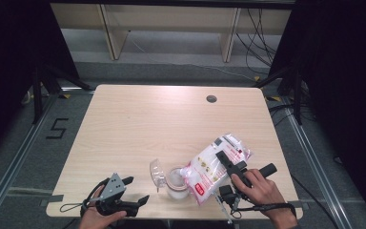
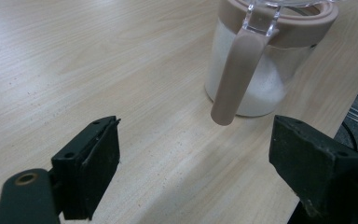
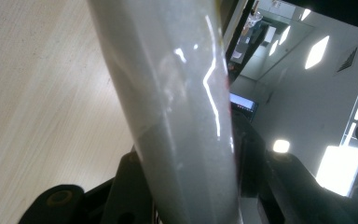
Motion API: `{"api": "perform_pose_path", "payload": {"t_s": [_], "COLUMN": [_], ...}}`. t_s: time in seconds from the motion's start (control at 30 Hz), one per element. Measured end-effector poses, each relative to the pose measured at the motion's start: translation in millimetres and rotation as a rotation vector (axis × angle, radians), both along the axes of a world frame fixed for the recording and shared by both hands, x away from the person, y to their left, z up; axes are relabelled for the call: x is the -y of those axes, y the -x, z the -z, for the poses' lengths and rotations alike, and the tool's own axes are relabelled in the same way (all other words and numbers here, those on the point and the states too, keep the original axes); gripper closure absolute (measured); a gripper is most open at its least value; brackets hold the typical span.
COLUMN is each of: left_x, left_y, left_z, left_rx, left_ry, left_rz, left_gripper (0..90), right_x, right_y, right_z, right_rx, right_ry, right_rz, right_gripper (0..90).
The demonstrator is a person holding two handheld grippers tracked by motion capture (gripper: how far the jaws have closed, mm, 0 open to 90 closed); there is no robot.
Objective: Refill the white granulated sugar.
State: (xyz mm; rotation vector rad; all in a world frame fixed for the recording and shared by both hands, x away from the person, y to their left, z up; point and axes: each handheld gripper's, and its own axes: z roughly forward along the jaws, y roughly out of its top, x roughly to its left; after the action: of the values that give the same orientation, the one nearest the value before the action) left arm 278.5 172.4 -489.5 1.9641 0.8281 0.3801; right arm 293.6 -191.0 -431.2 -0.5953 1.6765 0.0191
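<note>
While our right gripper (image 1: 225,160) fingers clamp the tilted bag (image 1: 214,168) over the part-filled jar (image 1: 176,183), left gripper (image 1: 136,191) fingers gape empty; pouring remains.

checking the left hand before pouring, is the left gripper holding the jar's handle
No: in the left gripper view the left gripper stands open, its jaws short of the jar.

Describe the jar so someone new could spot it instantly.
Start at the wooden table and look along its near edge, right of centre. The jar stands there, between the two grippers, under the tilted bag. It is clear with a beige rim and handle, half full of white grains, its see-through lid flipped open.
</note>
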Motion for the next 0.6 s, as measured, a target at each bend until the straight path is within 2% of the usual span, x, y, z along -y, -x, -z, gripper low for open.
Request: {"api": "perform_pose_path", "payload": {"t_s": [0.03, 0.1, 0.17, 0.37, 0.4, 0.47, 0.5, 0.53, 0.6], "left_x": [-0.1, -0.1, -0.2, -0.1, 0.9, 0.7, -0.1, -0.1, 1.2], "left_y": [0.0, -0.1, -0.1, 0.0, 1.1, 0.9, 0.0, 0.0, 1.2], "left_z": [-0.1, -0.1, -0.1, -0.2, 0.3, 0.2, -0.2, -0.2, 0.3], "left_rx": [0.002, 0.002, 0.002, 0.003, -0.012, -0.010, 0.003, 0.003, -0.013], "left_ry": [-0.001, -0.001, -0.001, -0.001, 0.015, 0.012, -0.002, -0.002, 0.016], "left_rz": [0.001, 0.000, 0.000, 0.000, -0.015, -0.012, 0.001, 0.001, -0.015], "left_gripper": [16.0, 16.0, 16.1, 16.0, 16.0, 16.0, 16.0, 16.0, 16.0], "right_x": [-0.7, -0.8, 0.0, -0.3, 0.4, 0.8, -0.7, -0.7, -0.6], "right_y": [-0.8, -0.7, 0.8, -0.4, -0.1, 0.2, -1.0, -1.0, -0.9], "right_z": [-1.1, -1.2, -1.4, -2.0, -1.0, -0.4, -2.1, -2.1, -1.5], "right_rx": [0.005, 0.007, -0.002, 0.011, 0.006, 0.004, 0.014, 0.014, 0.007], "right_ry": [0.015, 0.016, 0.004, 0.010, 0.006, 0.000, 0.018, 0.018, 0.019], "right_rz": [-0.013, -0.013, 0.009, -0.012, -0.003, 0.004, -0.019, -0.019, -0.010], "right_gripper": [67.6, 67.5, 67.5, 67.7, 67.7, 67.7, 67.7, 67.7, 67.7]}}
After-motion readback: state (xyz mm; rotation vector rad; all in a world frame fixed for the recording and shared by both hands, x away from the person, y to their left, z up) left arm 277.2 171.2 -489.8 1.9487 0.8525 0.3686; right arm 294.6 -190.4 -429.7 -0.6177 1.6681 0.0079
